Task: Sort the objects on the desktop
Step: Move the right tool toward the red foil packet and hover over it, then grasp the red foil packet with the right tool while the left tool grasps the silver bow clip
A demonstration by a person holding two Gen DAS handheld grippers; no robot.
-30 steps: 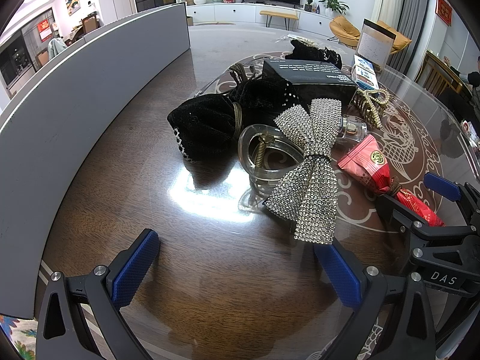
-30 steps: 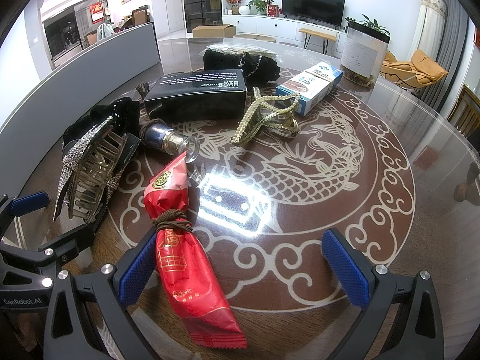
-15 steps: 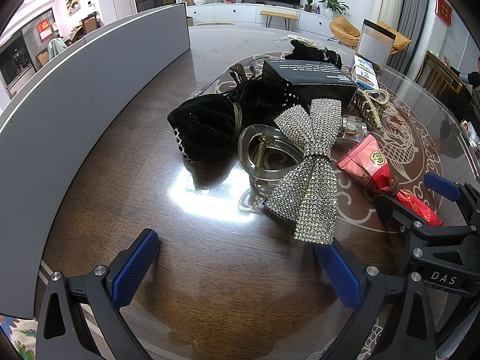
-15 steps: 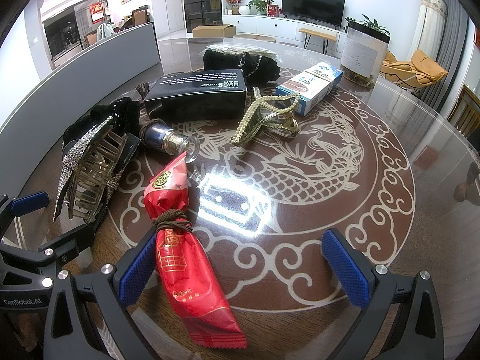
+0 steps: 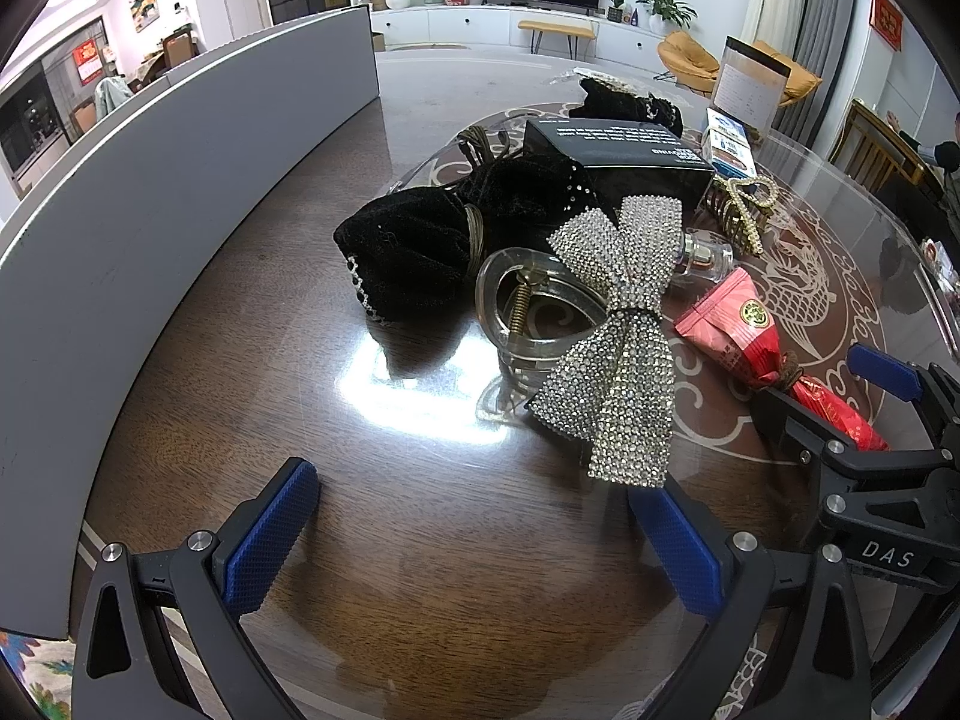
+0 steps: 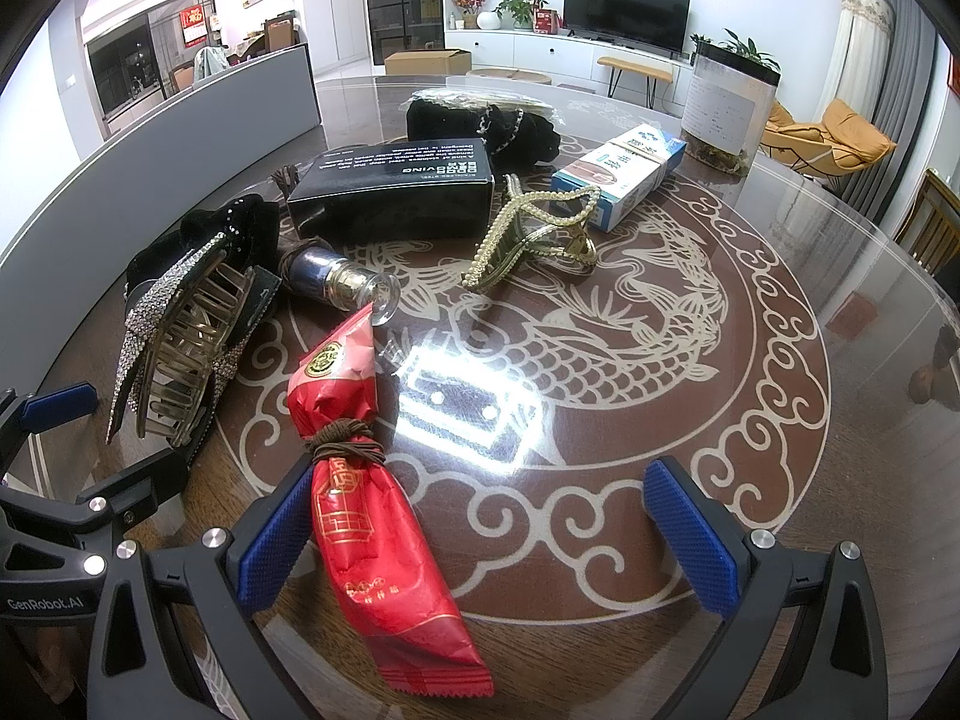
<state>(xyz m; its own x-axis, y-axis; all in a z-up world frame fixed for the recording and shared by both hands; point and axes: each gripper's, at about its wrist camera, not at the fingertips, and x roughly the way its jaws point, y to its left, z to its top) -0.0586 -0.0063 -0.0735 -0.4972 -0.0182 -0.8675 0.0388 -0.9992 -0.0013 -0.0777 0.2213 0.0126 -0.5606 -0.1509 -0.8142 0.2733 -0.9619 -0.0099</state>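
My left gripper (image 5: 474, 534) is open and empty, just short of a rhinestone bow hair claw (image 5: 618, 330). Behind the claw lie a black velvet pouch (image 5: 408, 252) and a black box (image 5: 612, 156). My right gripper (image 6: 486, 540) is open; a red snack packet (image 6: 366, 504) tied with a brown hair band lies against its left finger, inside the gap. The packet also shows in the left wrist view (image 5: 756, 348). The bow claw (image 6: 186, 330), a small perfume bottle (image 6: 342, 282), a pearl hair claw (image 6: 528, 240) and the black box (image 6: 396, 192) lie ahead.
A blue-and-white carton (image 6: 618, 174), a black fabric item with a chain (image 6: 480, 120) and a clear jar (image 6: 726, 114) stand farther back. A grey curved panel (image 5: 150, 192) borders the table's left side. The glass tabletop (image 6: 780, 420) carries a fish pattern.
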